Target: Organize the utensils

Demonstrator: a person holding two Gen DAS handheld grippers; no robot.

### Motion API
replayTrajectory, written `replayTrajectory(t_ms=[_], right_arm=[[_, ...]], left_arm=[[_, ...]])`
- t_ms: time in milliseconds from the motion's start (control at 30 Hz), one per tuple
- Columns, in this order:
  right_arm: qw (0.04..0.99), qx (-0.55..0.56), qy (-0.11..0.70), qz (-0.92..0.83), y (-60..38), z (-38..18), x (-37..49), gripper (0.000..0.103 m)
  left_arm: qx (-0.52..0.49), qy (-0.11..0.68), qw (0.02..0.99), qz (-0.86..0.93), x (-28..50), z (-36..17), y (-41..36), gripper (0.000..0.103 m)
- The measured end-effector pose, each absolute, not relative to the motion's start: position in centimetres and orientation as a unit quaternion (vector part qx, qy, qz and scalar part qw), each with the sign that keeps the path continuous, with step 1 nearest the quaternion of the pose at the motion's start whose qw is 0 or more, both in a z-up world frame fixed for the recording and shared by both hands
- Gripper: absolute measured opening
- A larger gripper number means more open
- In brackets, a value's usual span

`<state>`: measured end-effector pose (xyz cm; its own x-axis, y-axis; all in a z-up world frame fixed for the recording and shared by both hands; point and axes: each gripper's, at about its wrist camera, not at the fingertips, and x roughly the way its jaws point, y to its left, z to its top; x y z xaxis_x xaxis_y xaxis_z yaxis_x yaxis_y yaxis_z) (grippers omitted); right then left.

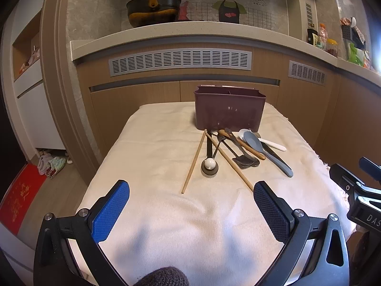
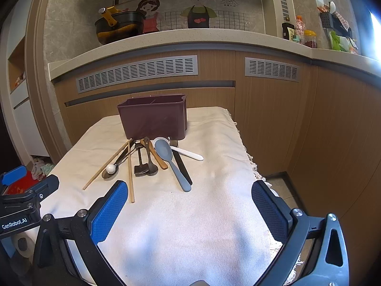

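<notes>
Nearest: my left gripper [image 1: 191, 202], fingers spread wide, nothing between the blue pads, hovering over the cream cloth [image 1: 154, 214] that covers the tabletop. My right gripper [image 2: 189, 202], likewise wide apart and empty, above the same cloth.

Just ahead of my left gripper: two wooden chopsticks. One chopstick [image 1: 194, 162] runs forward from between my fingers; the crossed chopstick [image 1: 229, 162] slants back toward my right-hand finger, its near tip just short of the pad. In the right wrist view that near tip lies just beside my left-hand finger.

Ahead, between the chopsticks: a dark metal spoon [image 1: 209, 166], bowl toward me, with a small white ball [image 1: 210, 163] sitting in the bowl.

Ahead and a little right: a fan of overlapping utensils, handles pointing away. A dark small spatula [image 1: 241, 159] and dark spoon side by side; a wooden-handled piece [image 1: 245, 146] across them; a grey-blue rice scoop [image 1: 264, 150], handle toward me; a white spoon [image 1: 273, 144] beneath it; a black handle [image 2: 182, 166] under the scoop.

Beyond the fan, touching the far ends of the utensils: a maroon plastic utensil caddy [image 1: 229, 114], upright, with an inner divider; contents cannot be told.

Far: wooden cabinet fronts with grey vent grilles [image 1: 181, 62], a pale counter above carrying a black wok [image 1: 152, 9].
</notes>
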<state>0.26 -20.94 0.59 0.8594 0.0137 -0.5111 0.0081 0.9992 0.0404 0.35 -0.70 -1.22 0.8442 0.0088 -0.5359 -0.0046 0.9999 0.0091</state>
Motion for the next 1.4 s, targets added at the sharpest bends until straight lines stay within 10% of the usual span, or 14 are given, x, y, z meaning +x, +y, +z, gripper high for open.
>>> replayTrajectory(t_ms=[1400], right_arm=[[0.965,0.017,0.26,0.002,-20.85,0.15,-0.14,0.103]], left_arm=[[0.005,0.281,0.96,0.003,-0.35,-1.01,-0.07,0.103]])
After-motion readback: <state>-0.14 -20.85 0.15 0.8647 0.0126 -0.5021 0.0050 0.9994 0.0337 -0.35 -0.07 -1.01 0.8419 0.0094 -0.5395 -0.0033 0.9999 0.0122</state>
